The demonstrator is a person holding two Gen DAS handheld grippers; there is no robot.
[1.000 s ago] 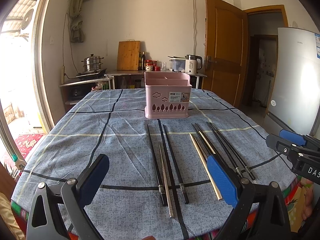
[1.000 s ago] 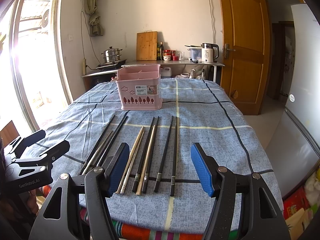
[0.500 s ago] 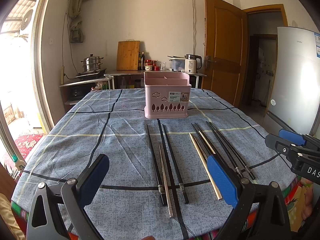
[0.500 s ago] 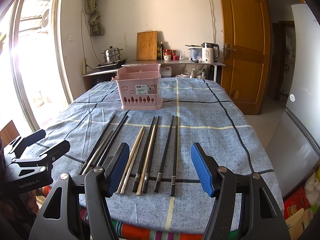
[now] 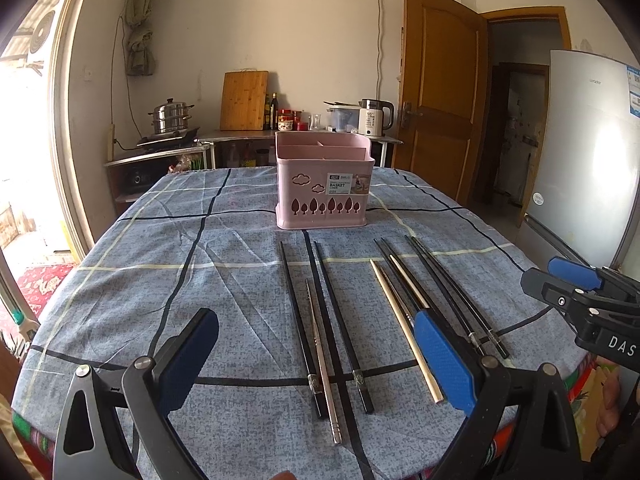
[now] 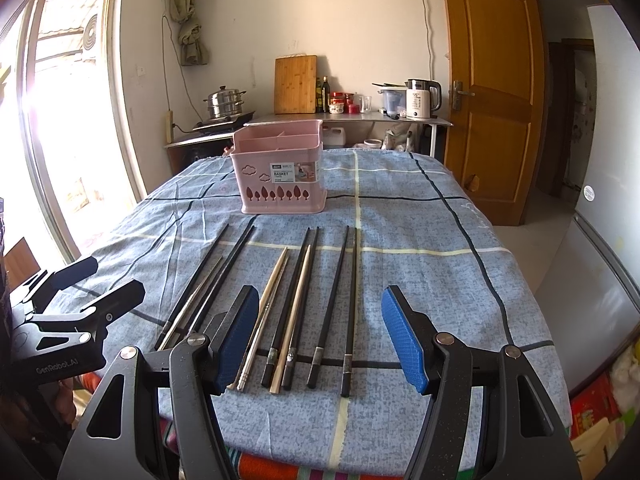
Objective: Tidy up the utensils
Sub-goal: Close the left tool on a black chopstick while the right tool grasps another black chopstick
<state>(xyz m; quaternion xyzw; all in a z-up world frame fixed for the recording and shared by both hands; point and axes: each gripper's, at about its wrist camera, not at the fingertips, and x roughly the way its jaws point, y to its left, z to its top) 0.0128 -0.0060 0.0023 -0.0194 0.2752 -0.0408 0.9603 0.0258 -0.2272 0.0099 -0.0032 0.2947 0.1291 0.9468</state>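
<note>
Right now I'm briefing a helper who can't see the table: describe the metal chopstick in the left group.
Start at the pink basket on the blue cloth. Three sticks lie in front of it, left of the others. The metal chopstick is the silver, shorter one between the two black chopsticks.

Basket (image 5: 322,188): far centre of the worktop (image 5: 160,264).
Chopsticks (image 5: 316,320): side by side on the worktop, near of the basket.
Counter (image 5: 240,136): behind the worktop, against the far wall.
</note>
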